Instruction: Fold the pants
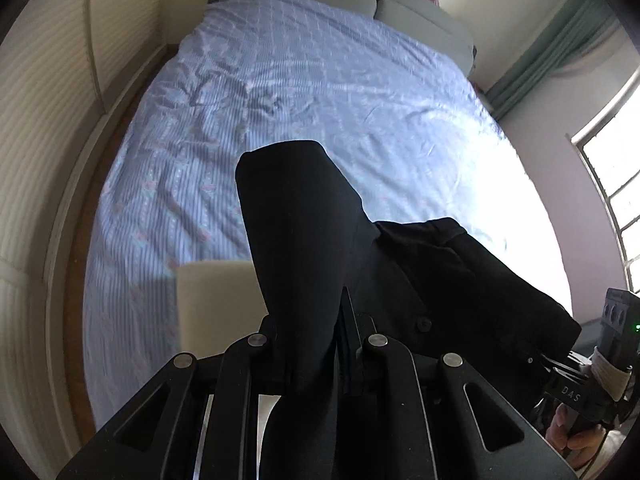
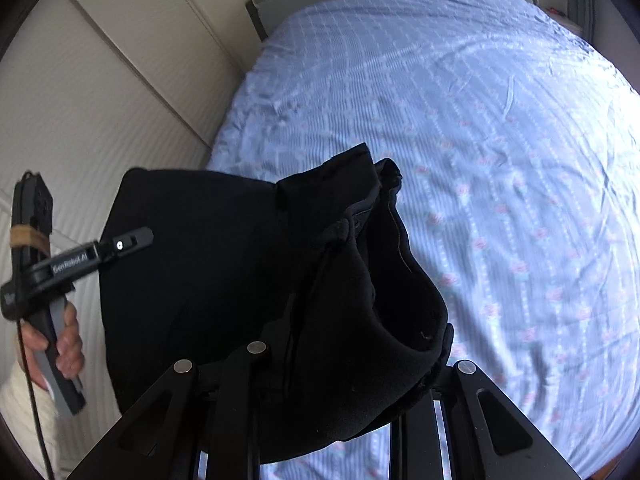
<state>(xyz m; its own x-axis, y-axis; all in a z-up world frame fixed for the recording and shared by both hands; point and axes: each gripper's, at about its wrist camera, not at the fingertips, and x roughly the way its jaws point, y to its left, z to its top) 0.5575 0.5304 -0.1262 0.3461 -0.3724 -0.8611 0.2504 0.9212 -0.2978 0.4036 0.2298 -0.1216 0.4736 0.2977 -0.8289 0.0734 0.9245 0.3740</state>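
While two grippers, left gripper [image 1: 304,320] and right gripper [image 2: 352,352], clamp one black pants [image 1: 304,216]; one bed [image 1: 320,80].

The black pants [image 1: 304,220] are lifted above the bed, bunched and hanging rather than lying flat. In the left wrist view one dark span of plain, matte cloth rises forward and ends in a straight edge, while a second span with a small button trails off to the right. In the right wrist view the pants [image 2: 224,264] show their open waistband, its rim curling round a dark hollow with a seam along the inside, and a smooth broad panel stretching left
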